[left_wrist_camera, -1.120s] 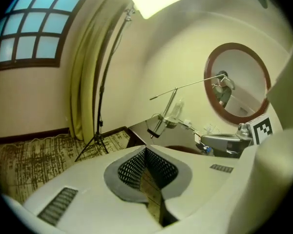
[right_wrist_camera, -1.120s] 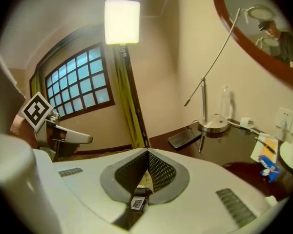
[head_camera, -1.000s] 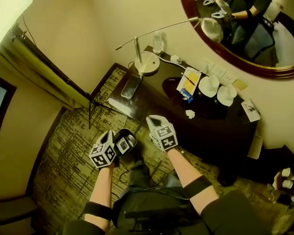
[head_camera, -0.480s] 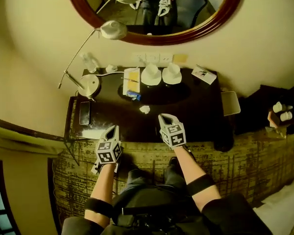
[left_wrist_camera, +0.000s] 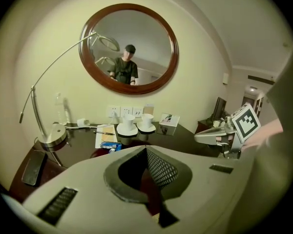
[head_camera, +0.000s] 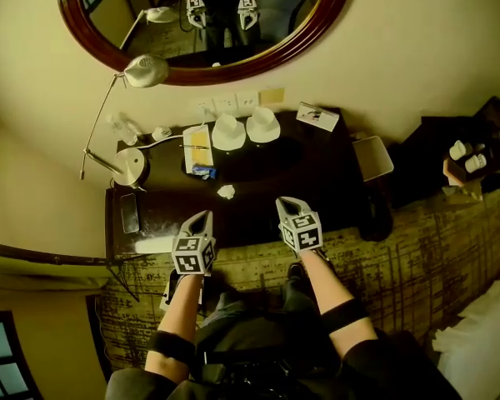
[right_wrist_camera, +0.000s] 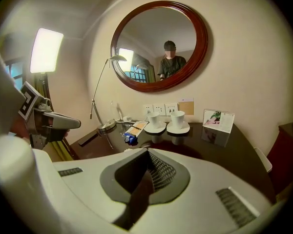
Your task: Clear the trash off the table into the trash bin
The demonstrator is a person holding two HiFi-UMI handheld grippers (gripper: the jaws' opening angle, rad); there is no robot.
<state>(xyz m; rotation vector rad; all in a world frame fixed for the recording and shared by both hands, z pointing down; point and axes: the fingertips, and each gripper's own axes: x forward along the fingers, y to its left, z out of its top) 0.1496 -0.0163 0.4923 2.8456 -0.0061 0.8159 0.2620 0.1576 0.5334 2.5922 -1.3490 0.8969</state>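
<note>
You've got a small crumpled white paper wad (head_camera: 226,192) lying loose on the dark glossy worktop (head_camera: 317,182), left of centre. Just behind it, towards the wall, a small blue wrapper (head_camera: 203,172) lies flat, apart from the wad.

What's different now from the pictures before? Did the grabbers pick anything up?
The person turned to face the desk squarely, swinging the left gripper and right gripper from beside its corner to its front edge. Nothing was picked up or dropped: both stay shut and empty. The crumpled paper, cups and lamp lie where they were.
</note>
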